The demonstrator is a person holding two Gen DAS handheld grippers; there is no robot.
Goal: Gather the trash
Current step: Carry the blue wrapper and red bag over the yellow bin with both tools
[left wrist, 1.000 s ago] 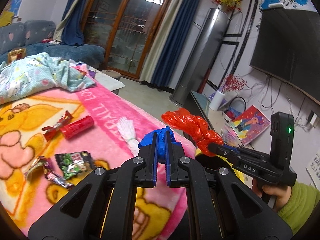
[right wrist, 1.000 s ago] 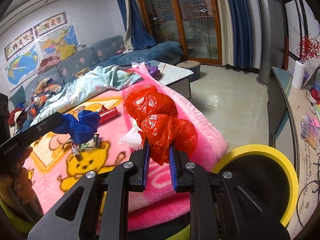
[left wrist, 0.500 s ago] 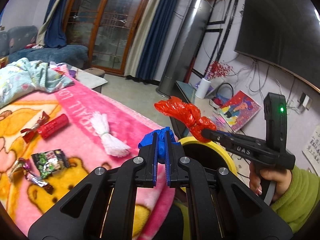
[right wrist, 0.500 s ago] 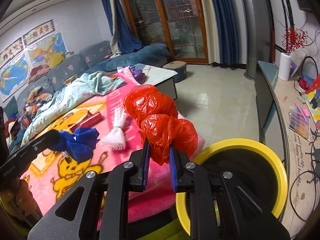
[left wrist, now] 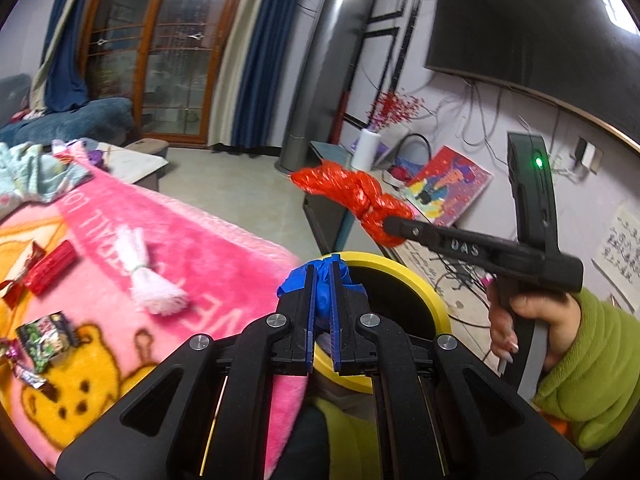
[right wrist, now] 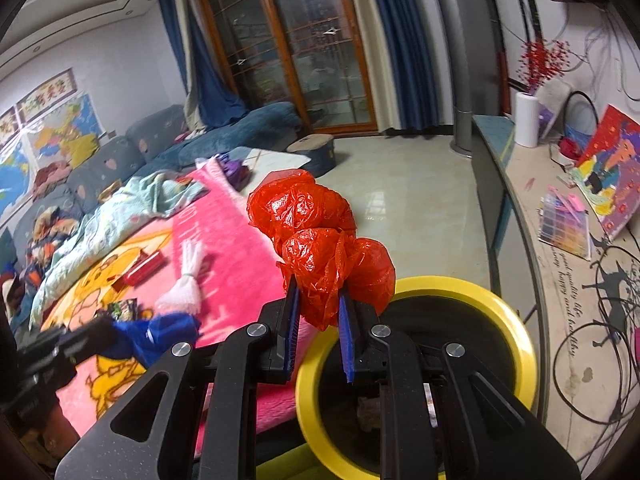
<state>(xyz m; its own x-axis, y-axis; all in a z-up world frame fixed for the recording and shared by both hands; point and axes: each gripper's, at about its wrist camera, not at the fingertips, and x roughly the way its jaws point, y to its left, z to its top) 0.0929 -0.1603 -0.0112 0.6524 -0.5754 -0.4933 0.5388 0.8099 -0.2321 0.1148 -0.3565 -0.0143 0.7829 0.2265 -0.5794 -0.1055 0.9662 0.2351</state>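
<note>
My left gripper (left wrist: 321,280) is shut on a crumpled blue bag (left wrist: 322,293) and holds it at the near rim of a yellow-rimmed black bin (left wrist: 394,265). My right gripper (right wrist: 318,302) is shut on a knotted red plastic bag (right wrist: 316,240), held above the bin (right wrist: 508,320). The right gripper also shows in the left wrist view (left wrist: 390,224), above the bin with the red bag (left wrist: 352,196). The left gripper with the blue bag (right wrist: 160,334) shows at the lower left of the right wrist view.
A pink cartoon blanket (left wrist: 224,252) bears a white tassel bundle (left wrist: 150,276), a red packet (left wrist: 50,266) and snack wrappers (left wrist: 46,338). A low TV shelf (right wrist: 532,216) with books stands right of the bin. A sofa (right wrist: 132,148) lies behind.
Both grippers have moved right, off the blanket and toward the bin, each still holding its bag. The bin now lies under the right gripper and just ahead of the left.
</note>
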